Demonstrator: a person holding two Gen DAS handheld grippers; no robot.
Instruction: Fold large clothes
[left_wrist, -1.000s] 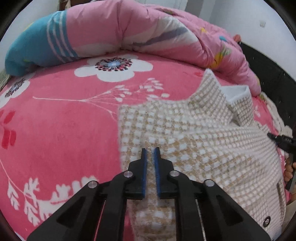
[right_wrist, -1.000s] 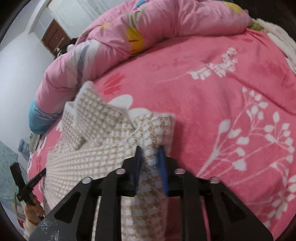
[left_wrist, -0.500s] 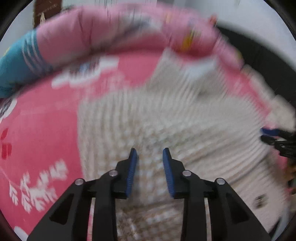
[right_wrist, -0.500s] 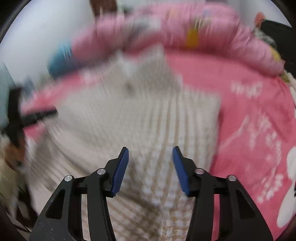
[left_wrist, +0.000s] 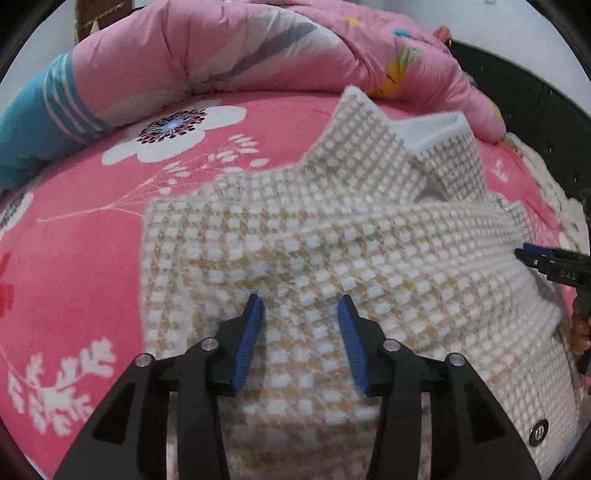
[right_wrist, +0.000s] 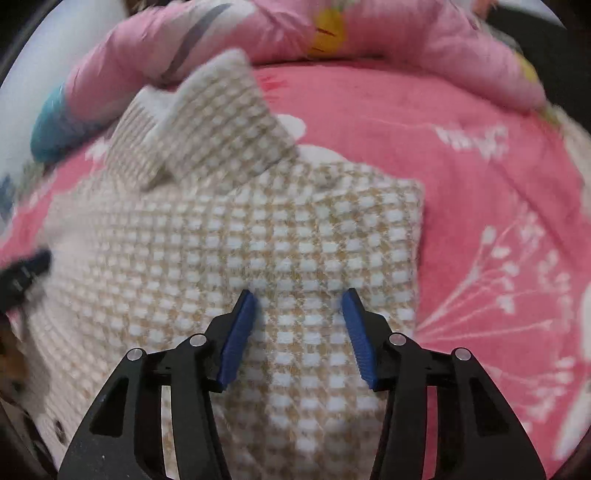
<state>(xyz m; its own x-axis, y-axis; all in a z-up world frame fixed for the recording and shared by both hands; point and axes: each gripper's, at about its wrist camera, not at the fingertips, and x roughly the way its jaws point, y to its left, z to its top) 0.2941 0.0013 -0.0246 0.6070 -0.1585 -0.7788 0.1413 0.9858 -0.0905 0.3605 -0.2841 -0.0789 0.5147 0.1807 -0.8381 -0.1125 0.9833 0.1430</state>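
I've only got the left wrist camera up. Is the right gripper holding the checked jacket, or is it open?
Observer: Open. In the right wrist view the right gripper has its blue pads spread apart above the checked jacket, with no cloth pinched between them.
Operator: Okay, and how does the jacket's edge on that side lie?
Observer: It shows a straight folded edge lying on the pink sheet, with the sheet's white branch print just beyond it.
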